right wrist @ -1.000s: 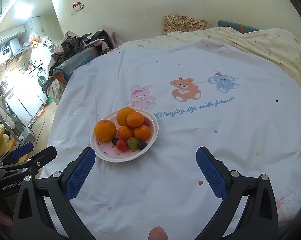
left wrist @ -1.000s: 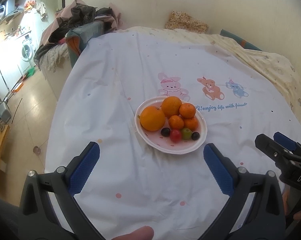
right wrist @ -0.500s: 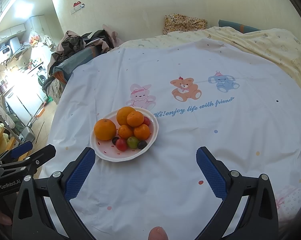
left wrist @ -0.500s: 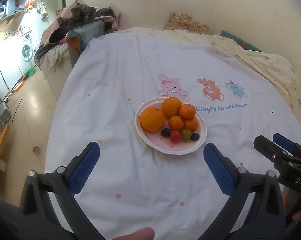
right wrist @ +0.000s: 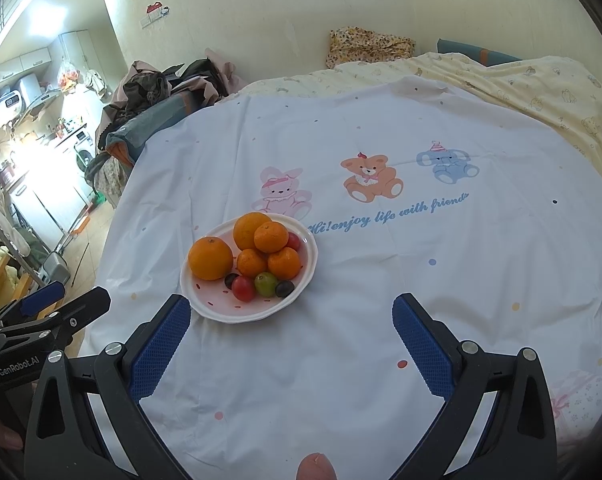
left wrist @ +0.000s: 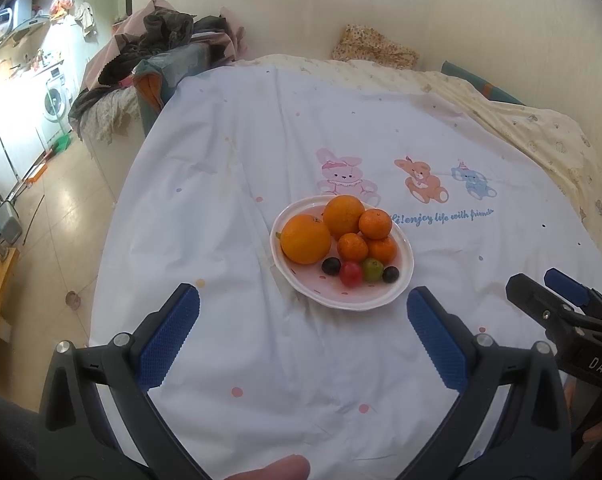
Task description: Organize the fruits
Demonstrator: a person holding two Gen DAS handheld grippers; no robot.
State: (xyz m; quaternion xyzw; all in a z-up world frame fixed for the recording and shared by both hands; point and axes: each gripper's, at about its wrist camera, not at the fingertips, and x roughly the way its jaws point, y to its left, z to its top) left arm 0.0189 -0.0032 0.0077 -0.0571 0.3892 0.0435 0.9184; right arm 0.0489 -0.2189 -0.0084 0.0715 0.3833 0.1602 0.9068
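A white plate [left wrist: 375, 300] [right wrist: 221, 308] sits on a white cartoon-print cloth. It holds two large oranges [left wrist: 305, 239] [right wrist: 210, 259], several small mandarins [left wrist: 375, 223] [right wrist: 271, 236], and a row of small round fruits: dark ones, a red one [left wrist: 351, 273] [right wrist: 243, 288] and a green one [left wrist: 372, 270] [right wrist: 266, 283]. My left gripper [left wrist: 303, 318] hangs open just short of the plate, nothing between its blue pads. My right gripper [right wrist: 291, 326] is open too, to the right of the plate and near its front rim. Each gripper shows at the edge of the other's view.
The cloth [left wrist: 229, 208] covers a bed-like surface that drops off at the left to a tiled floor [left wrist: 49, 216]. A pile of clothes [left wrist: 161, 48] lies at the far left corner. A yellow quilt [right wrist: 541, 80] and a floral cushion [right wrist: 369, 46] lie at the back.
Both grippers have eased slightly forward towards the plate. The fruit has not moved and both grippers stay open.
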